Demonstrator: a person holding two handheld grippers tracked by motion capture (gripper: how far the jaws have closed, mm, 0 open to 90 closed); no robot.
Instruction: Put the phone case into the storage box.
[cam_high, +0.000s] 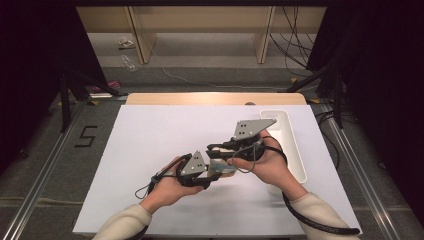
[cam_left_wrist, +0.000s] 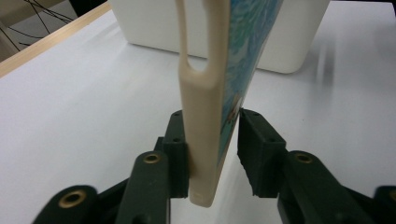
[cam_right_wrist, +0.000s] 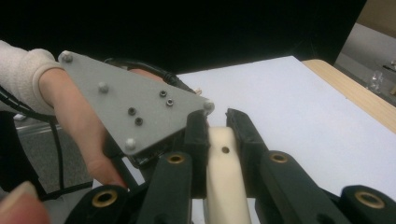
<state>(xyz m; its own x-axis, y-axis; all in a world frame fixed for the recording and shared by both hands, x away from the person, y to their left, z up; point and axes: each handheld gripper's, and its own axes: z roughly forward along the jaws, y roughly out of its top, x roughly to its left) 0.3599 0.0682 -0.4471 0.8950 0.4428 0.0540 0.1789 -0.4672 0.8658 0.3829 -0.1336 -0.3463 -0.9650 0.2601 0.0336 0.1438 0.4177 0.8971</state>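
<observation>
Item 1, left gripper (cam_high: 212, 172): held in the person's left hand (cam_high: 167, 187), low over the white table (cam_high: 150, 145), front centre. In the left gripper view 1 pad (cam_left_wrist: 180, 154) lies against the cream back of the thing; the other pad (cam_left_wrist: 254, 149) stands just off its printed face. The jaws are narrowed around it with a sliver of gap on 1 side, so this side does not yet pinch.

Item 2, paddle-shaped board (cam_left_wrist: 205, 112): flat, thin, cream plastic, with 1 slotted opening (cam_left_wrist: 194, 32) through it and a blue-green printed picture (cam_left_wrist: 243, 56) on 1 face. It is held edge-up in the air between the 2 grippers, above the table's middle, clear of the surface. Judged light and stiff, probably smooth enough to slide between hard pads, and not fragile, though the printed face may scuff. Best taken across its flat faces near an end, with pads square to the surface, not on the thin edges.

Item 3, right gripper (cam_high: 225, 147): in the right hand (cam_high: 265, 162), jaws pressed together on the cream handle end (cam_right_wrist: 224, 172), which has 1 small hole.

Item 4, white bin (cam_high: 292, 145): long, open-topped, at the table's right edge, just beyond the right hand.
</observation>
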